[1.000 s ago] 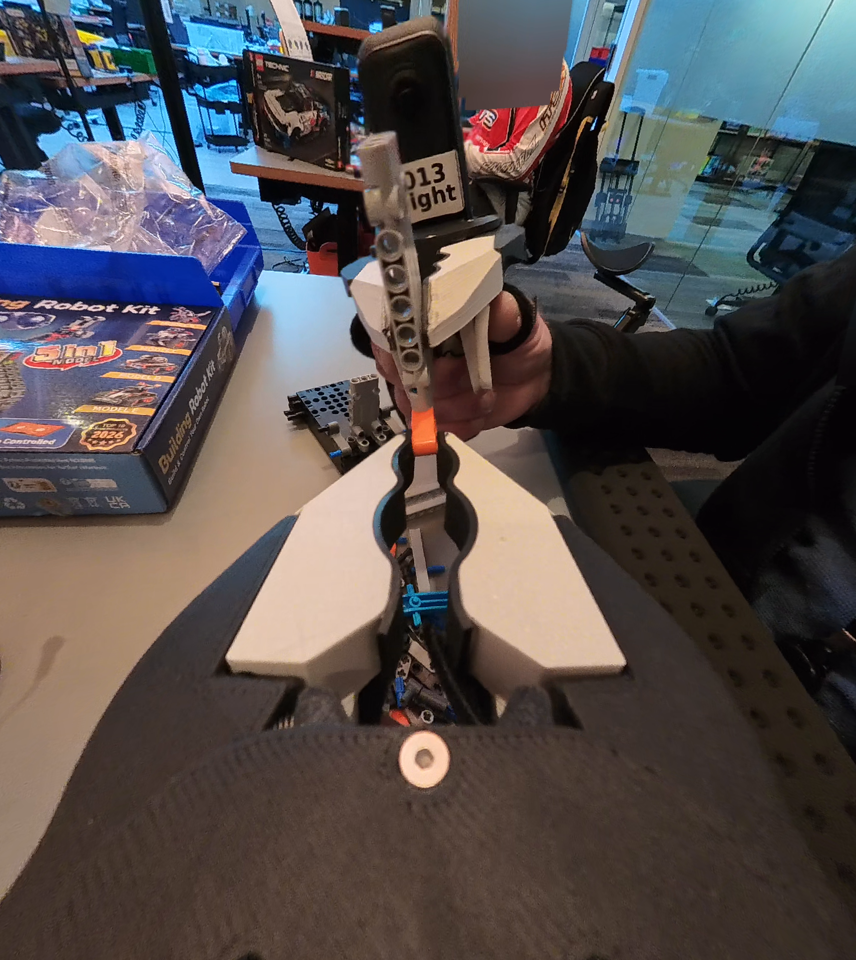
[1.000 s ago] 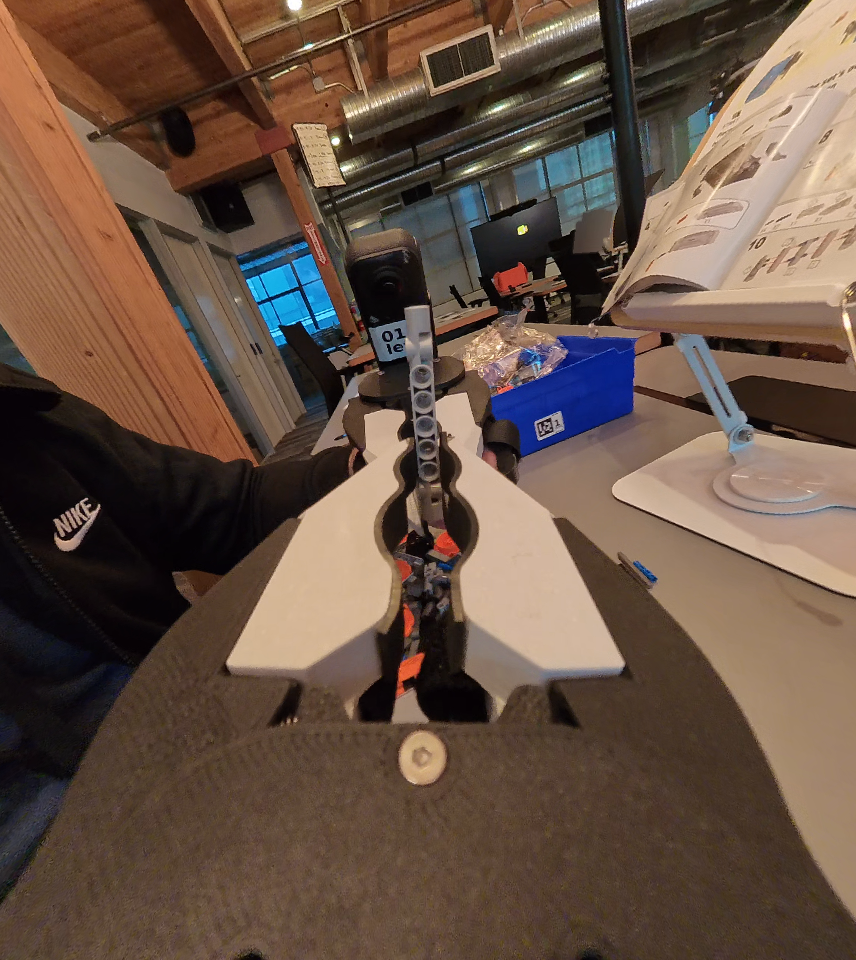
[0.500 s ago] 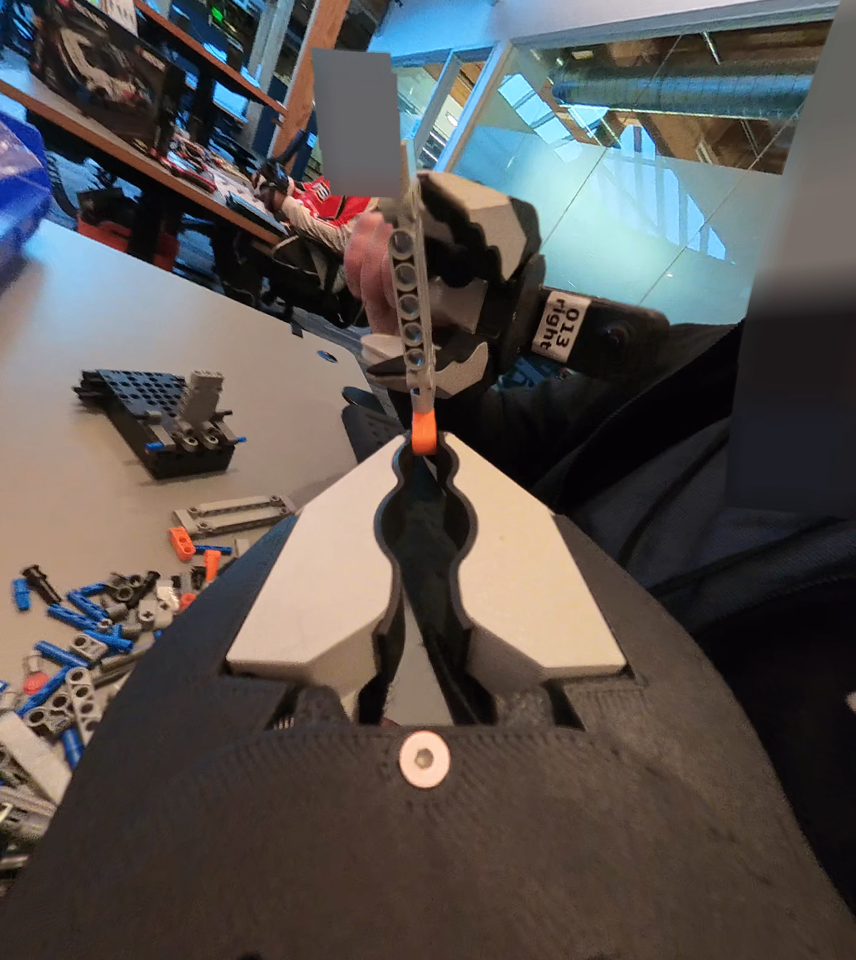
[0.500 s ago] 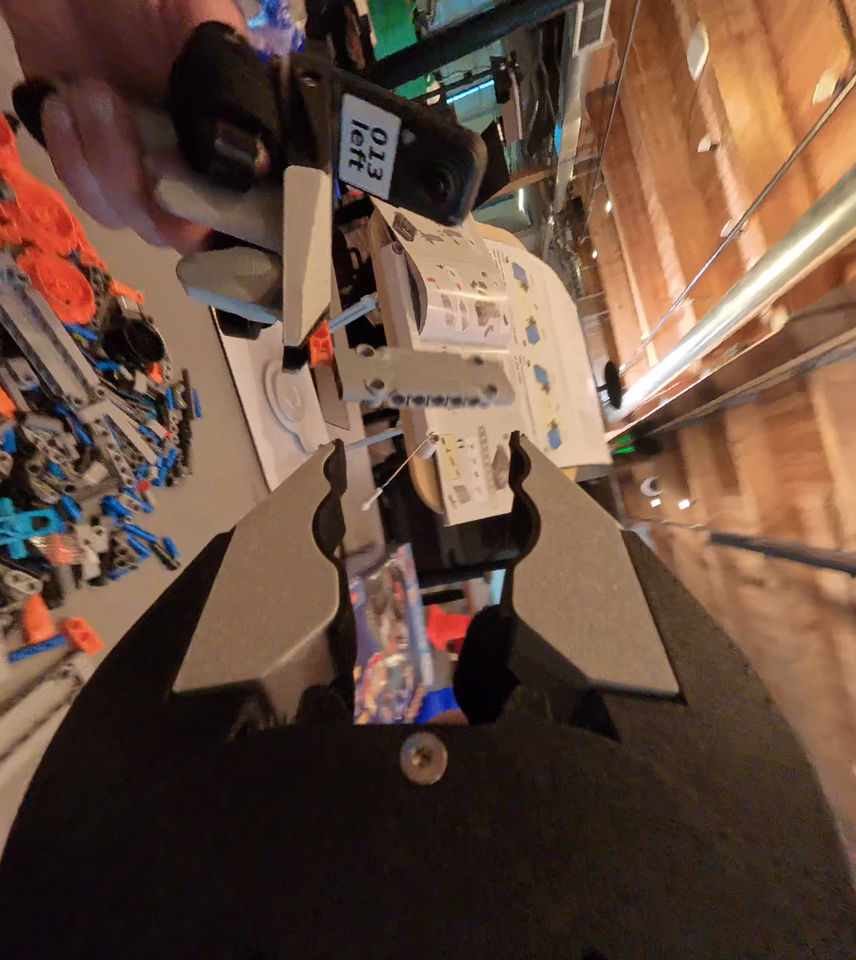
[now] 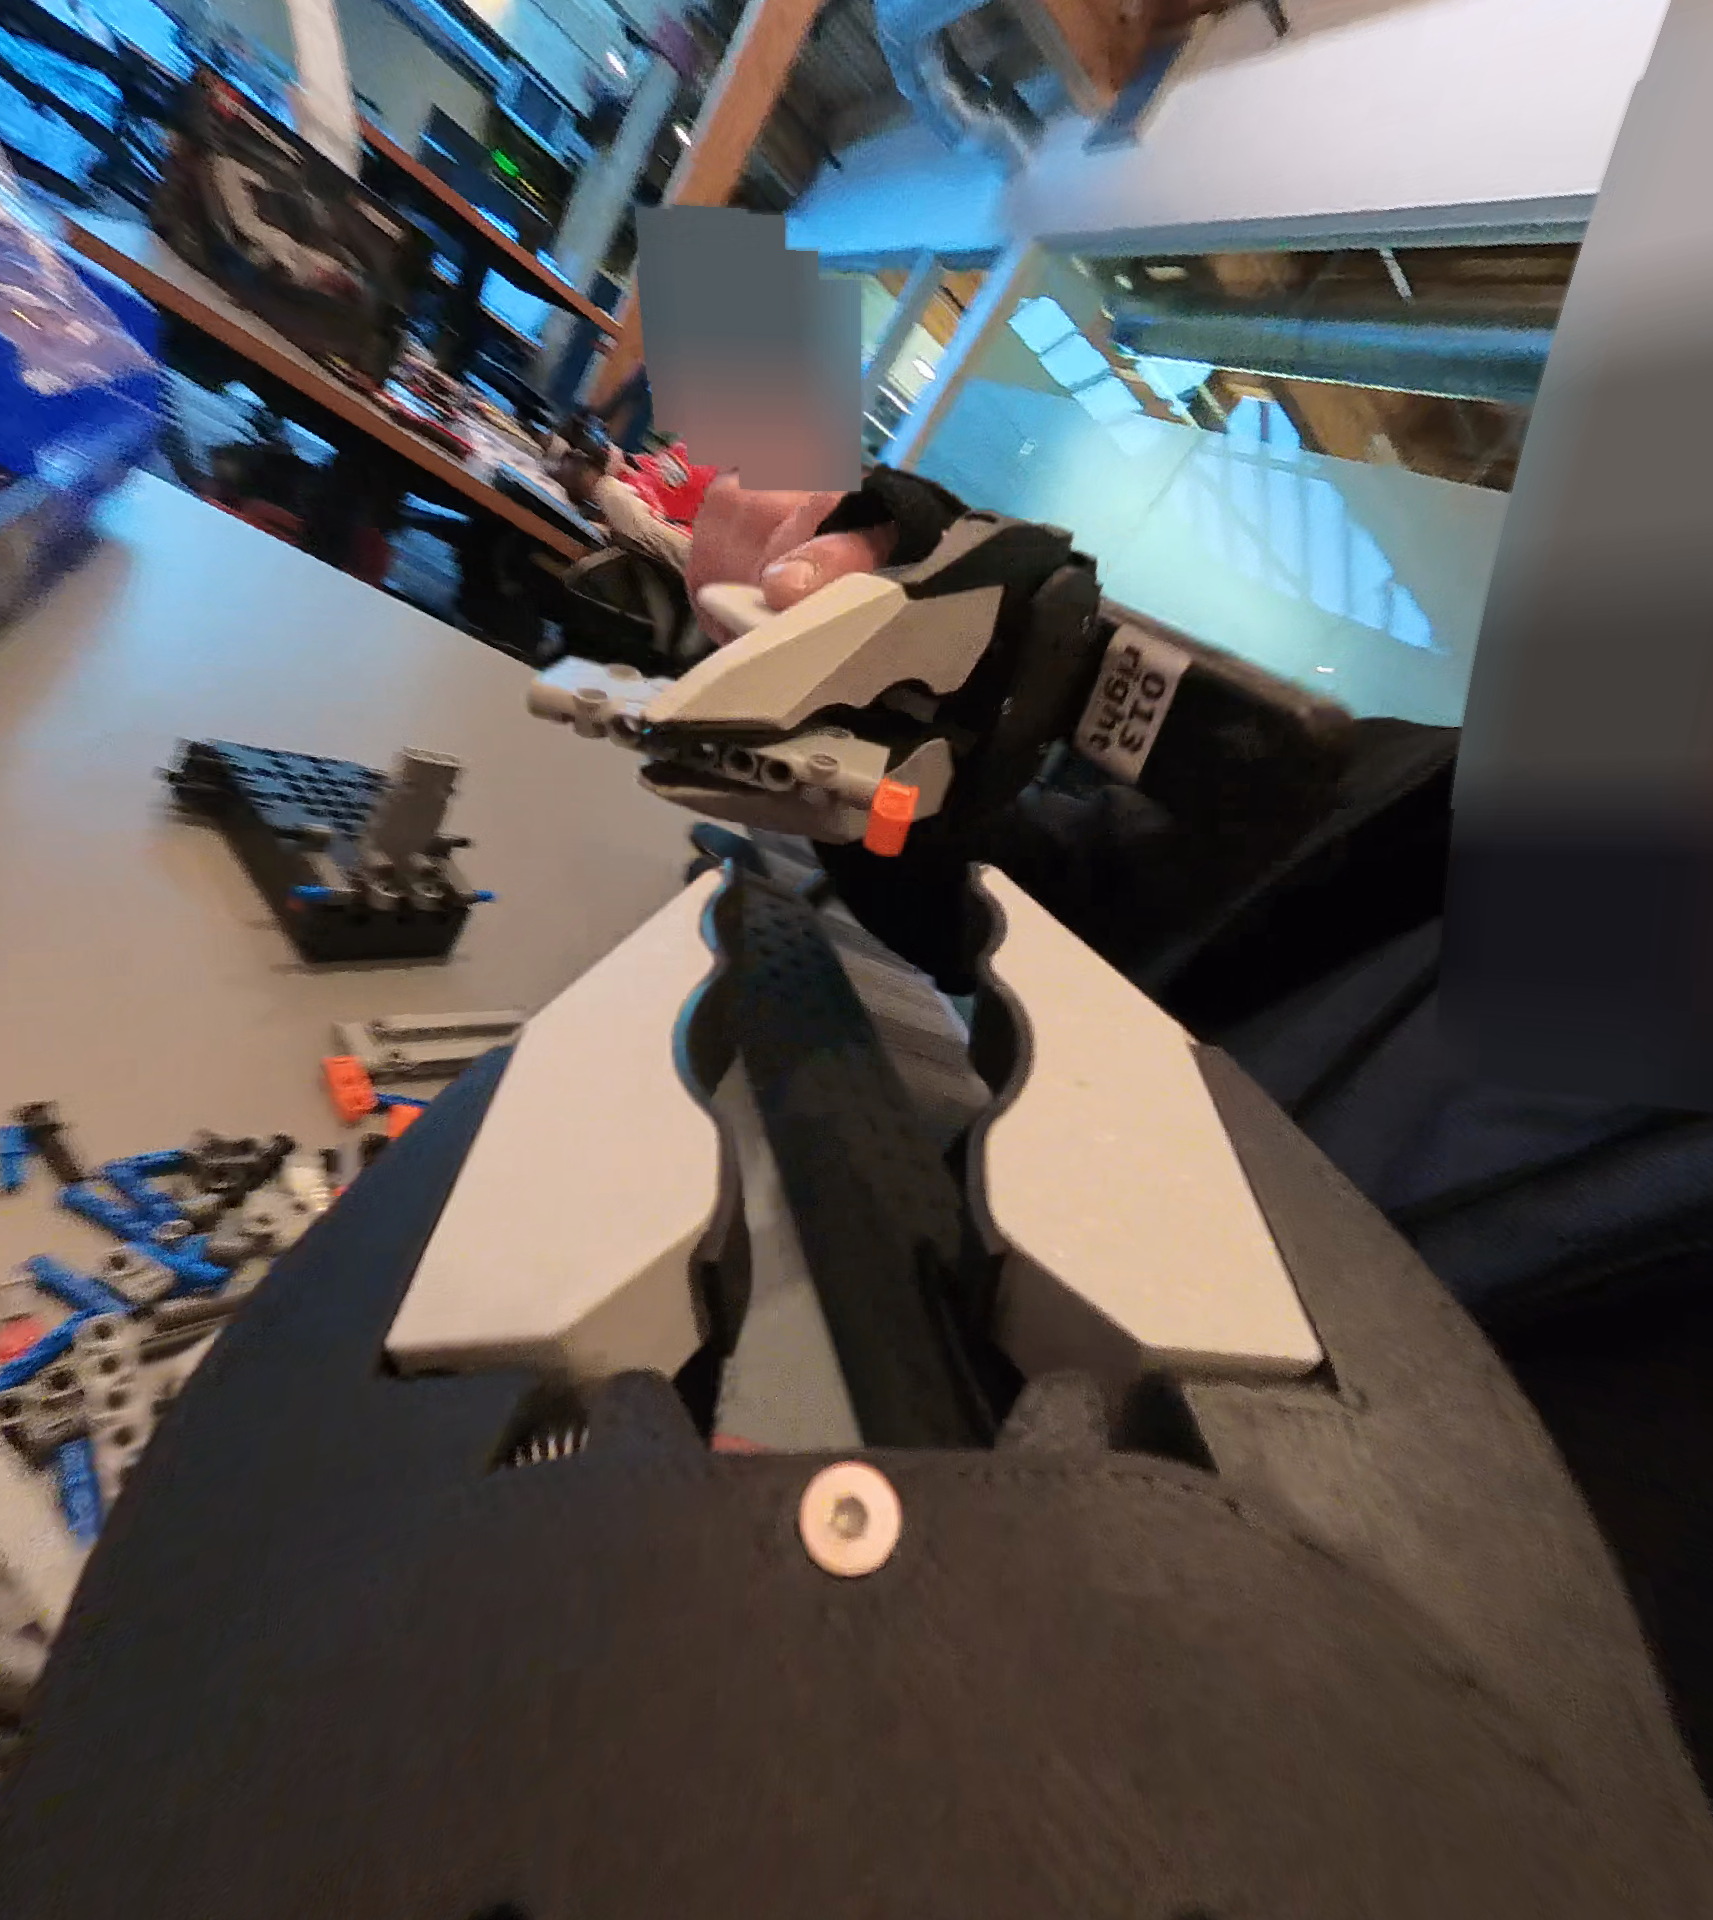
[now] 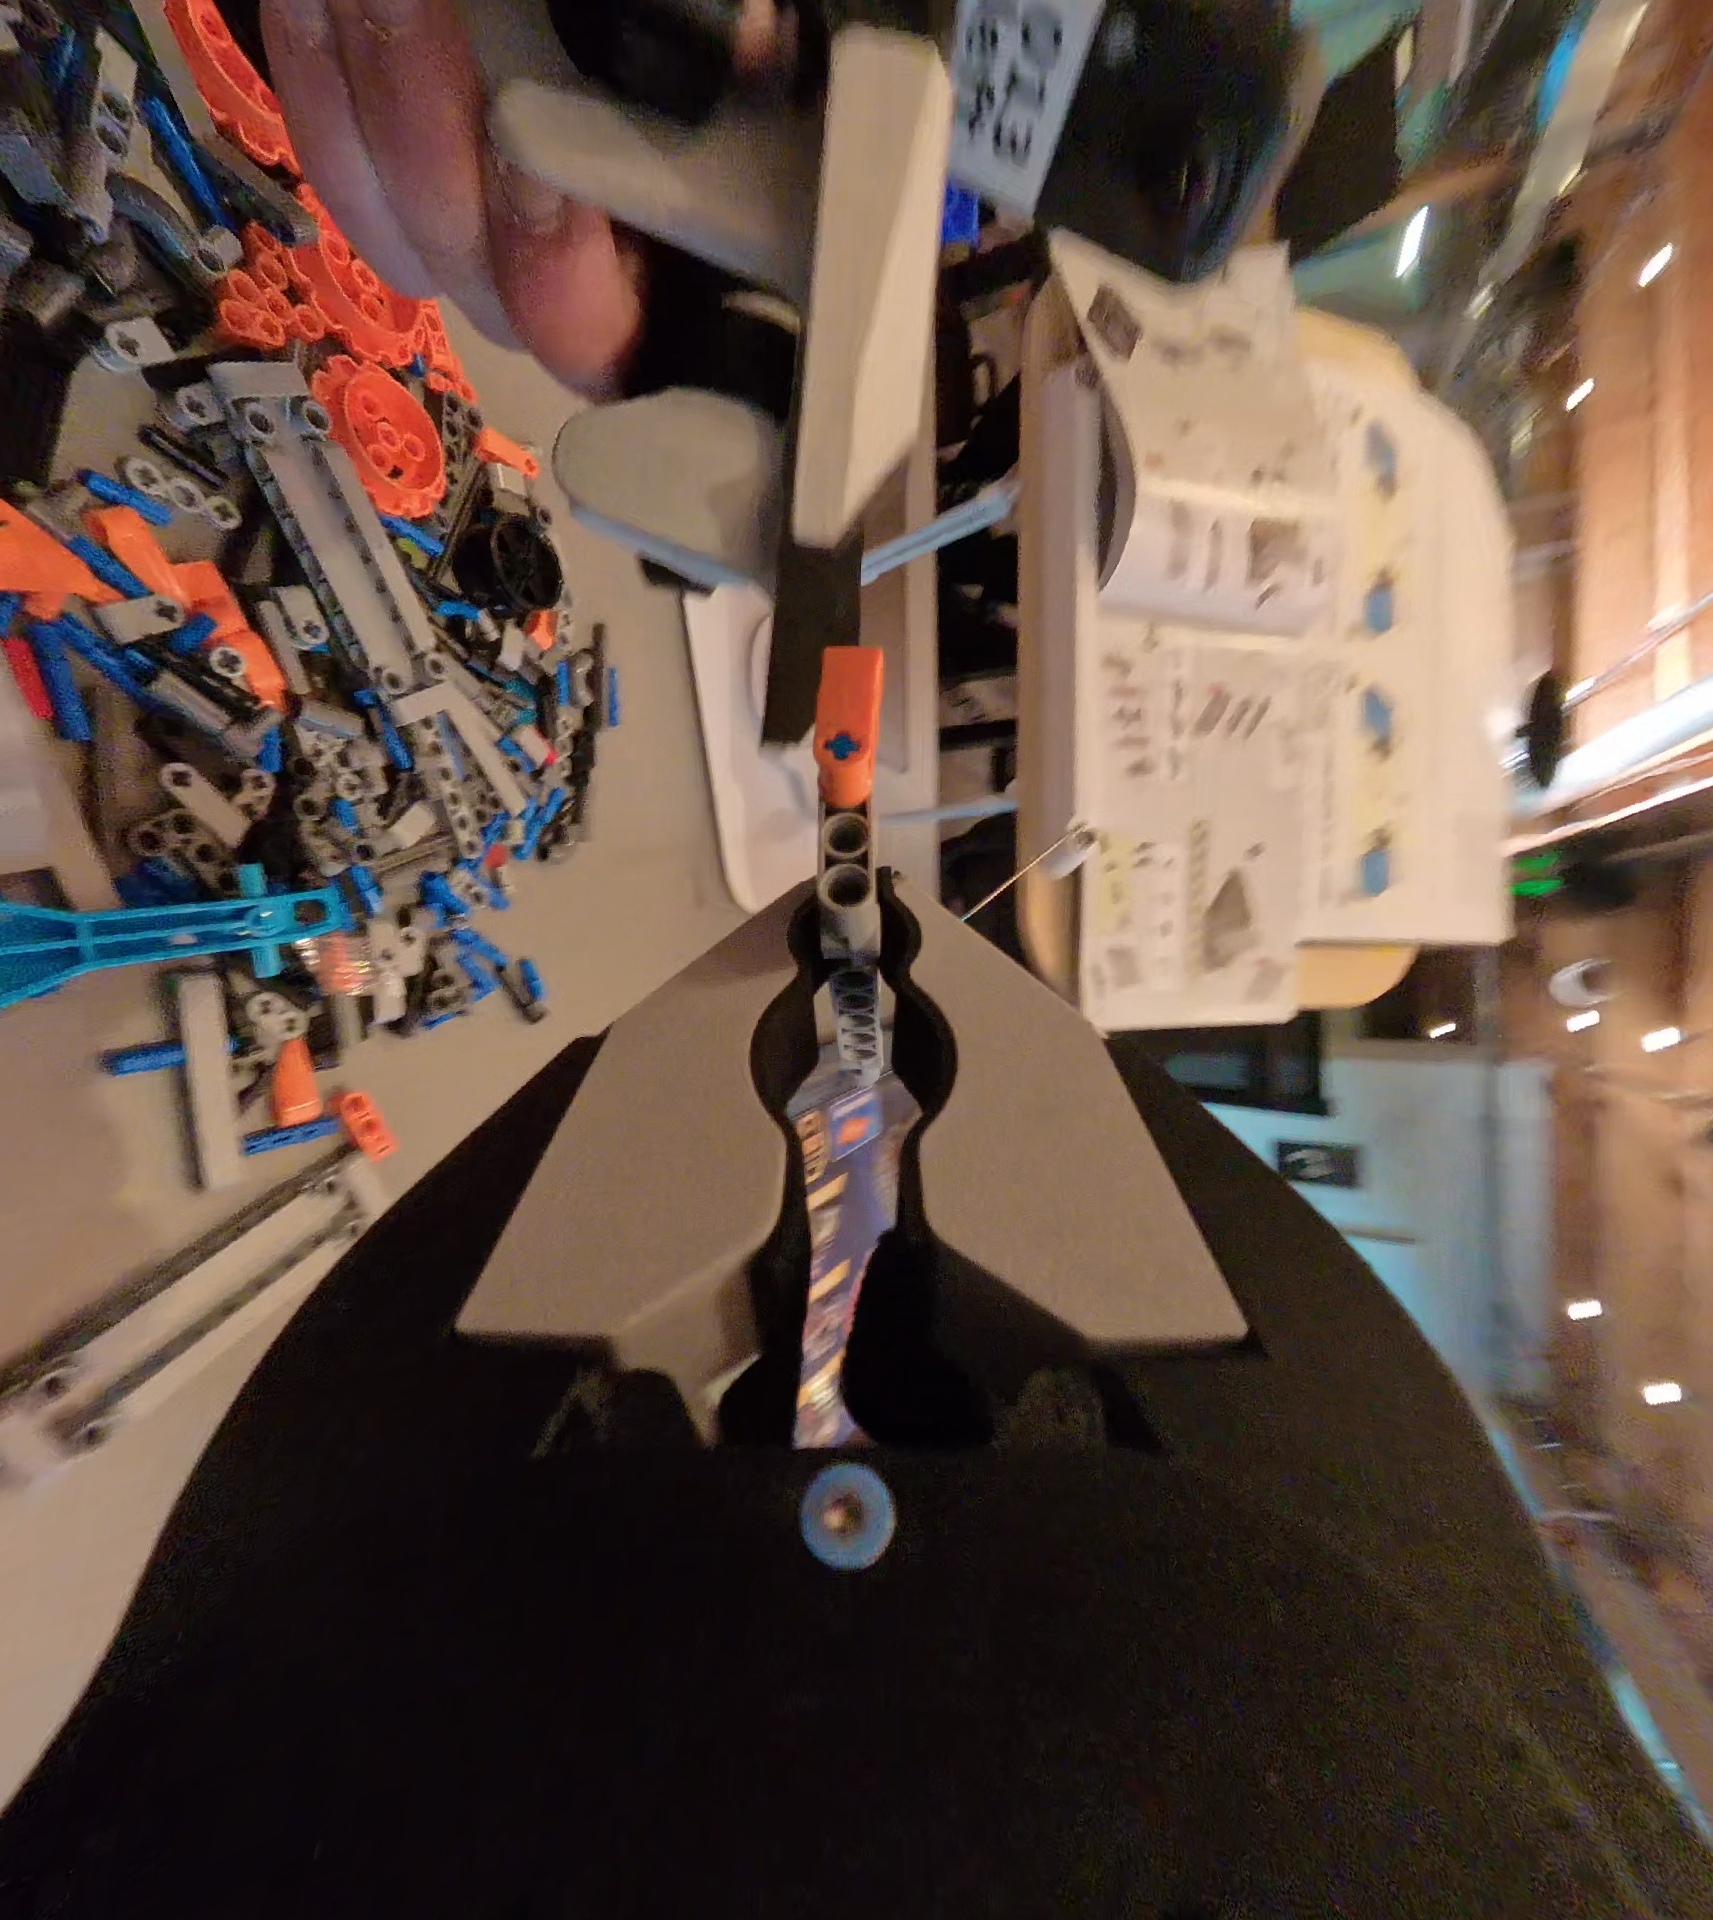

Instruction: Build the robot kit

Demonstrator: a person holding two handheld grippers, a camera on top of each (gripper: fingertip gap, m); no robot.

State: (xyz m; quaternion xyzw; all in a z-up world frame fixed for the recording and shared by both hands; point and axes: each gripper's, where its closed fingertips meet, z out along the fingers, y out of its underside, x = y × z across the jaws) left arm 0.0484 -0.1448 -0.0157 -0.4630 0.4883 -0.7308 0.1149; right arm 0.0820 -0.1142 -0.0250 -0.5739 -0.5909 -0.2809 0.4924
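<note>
Your right gripper (image 6: 847, 914) had its jaws closed on the long grey plastic beam pierced with round holes (image 6: 847, 883). The beam lay pinched between the very tips of the jaws, its length running forward along the fingers. Two of its holes showed just past the tips, and more of it ran back into the gap between the fingers. A small orange plastic connector (image 6: 847, 722) capped the beam's far end, well clear of the jaws.

From the left wrist view, the same grey beam (image 5: 758, 769) lay crosswise inside the right gripper (image 5: 654, 743), with the orange connector (image 5: 888, 818) sticking out at one side.

Your left gripper (image 5: 847, 894) held nothing; its jaws stood apart with an open gap between them, below the beam and not touching it. Your left hand (image 6: 447, 177) showed in the right wrist view, just beyond the orange connector.

On the grey desk (image 5: 52, 831), a black studded plate carrying a grey upright block (image 5: 332, 852) sat to the left of the beam. A blurred heap of blue, grey and orange building pieces (image 6: 239, 582) lay farther left. An open instruction booklet on a white stand (image 6: 1247, 644) stood on the beam's other side.
</note>
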